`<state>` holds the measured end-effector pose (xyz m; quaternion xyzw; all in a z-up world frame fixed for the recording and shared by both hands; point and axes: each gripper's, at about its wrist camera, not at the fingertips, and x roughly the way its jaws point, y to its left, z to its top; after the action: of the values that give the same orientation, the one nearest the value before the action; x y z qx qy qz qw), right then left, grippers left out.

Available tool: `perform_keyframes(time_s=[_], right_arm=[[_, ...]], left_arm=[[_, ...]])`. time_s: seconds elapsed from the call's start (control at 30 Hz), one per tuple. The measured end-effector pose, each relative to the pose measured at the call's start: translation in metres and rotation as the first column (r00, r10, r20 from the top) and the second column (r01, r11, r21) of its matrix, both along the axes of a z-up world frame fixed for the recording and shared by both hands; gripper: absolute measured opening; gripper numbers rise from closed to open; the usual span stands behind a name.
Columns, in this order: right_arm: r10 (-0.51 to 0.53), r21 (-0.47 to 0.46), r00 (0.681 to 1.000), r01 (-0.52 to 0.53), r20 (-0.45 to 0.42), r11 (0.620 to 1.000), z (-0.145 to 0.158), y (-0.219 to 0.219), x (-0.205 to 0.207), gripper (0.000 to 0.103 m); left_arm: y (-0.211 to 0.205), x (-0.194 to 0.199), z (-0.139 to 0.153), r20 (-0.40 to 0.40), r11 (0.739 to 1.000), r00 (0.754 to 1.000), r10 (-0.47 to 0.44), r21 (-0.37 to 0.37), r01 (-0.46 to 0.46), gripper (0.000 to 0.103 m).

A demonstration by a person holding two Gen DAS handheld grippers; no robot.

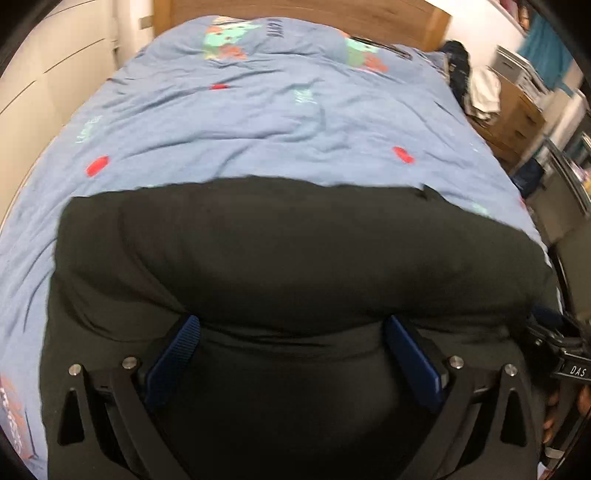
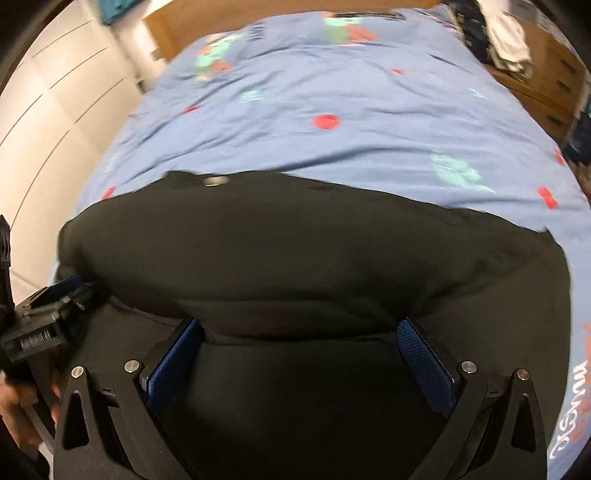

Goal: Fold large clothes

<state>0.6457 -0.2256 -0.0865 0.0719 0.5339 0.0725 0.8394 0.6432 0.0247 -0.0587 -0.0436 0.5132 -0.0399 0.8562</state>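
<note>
Both the left gripper [image 1: 291,328] and right gripper [image 2: 299,330] hover with fingers spread wide over the black garment [image 1: 295,251] (seemingly already doubled over) on the blue duvet [image 1: 258,122], probably to smooth or regrip its near fold.

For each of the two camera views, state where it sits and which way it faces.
Left wrist: sits on the left gripper, open, facing over the black garment toward the wooden headboard; right gripper at its right edge.
Right wrist: sits on the right gripper, open, facing the same way up the bed; left gripper at its left edge.
Shared: the garment, the blue bedspread, the headboard, and a clothes pile.
</note>
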Motion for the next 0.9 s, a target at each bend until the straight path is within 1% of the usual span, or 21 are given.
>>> perform_keyframes(time_s=[0.13,0.23,0.3,0.37,0.47,0.6,0.8,0.9], right_arm=[[-0.090,-0.067,0.996,0.088,-0.025,0.994,-0.015,-0.062,-0.002,0.102],[-0.144,-0.125,0.989,0.139,-0.030,0.982,-0.023,-0.097,-0.008,0.102],[-0.166,-0.127,0.986,0.162,-0.022,0.979,-0.018,-0.115,-0.021,0.102],[-0.181,-0.115,0.983,0.179,-0.006,0.977,-0.013,-0.132,-0.036,0.102],[-0.172,-0.076,0.985,0.172,0.010,0.982,-0.008,-0.148,-0.059,0.102],[-0.176,0.021,0.984,0.176,-0.004,0.984,-0.009,-0.166,-0.089,0.102],[-0.202,0.079,0.979,0.203,-0.027,0.976,-0.019,-0.178,-0.105,0.102],[-0.220,0.131,0.975,0.222,-0.025,0.966,-0.020,-0.185,-0.109,0.102]], left_arm=[[0.016,-0.009,0.001,0.016,0.999,0.999,0.047,0.017,-0.047,0.102],[0.023,-0.020,0.007,0.055,0.996,0.996,0.065,0.051,-0.068,0.102],[0.027,-0.030,0.013,0.081,0.996,0.995,0.062,0.066,-0.068,0.101],[0.031,-0.043,0.021,0.108,0.995,0.993,0.053,0.078,-0.062,0.101],[0.036,-0.058,0.030,0.140,0.994,0.989,0.040,0.095,-0.053,0.101],[0.044,-0.070,0.035,0.152,0.992,0.988,0.020,0.117,-0.038,0.101],[0.057,-0.085,0.036,0.162,0.987,0.987,0.011,0.153,-0.036,0.101],[0.060,-0.091,0.035,0.167,0.984,0.986,0.013,0.172,-0.043,0.101]])
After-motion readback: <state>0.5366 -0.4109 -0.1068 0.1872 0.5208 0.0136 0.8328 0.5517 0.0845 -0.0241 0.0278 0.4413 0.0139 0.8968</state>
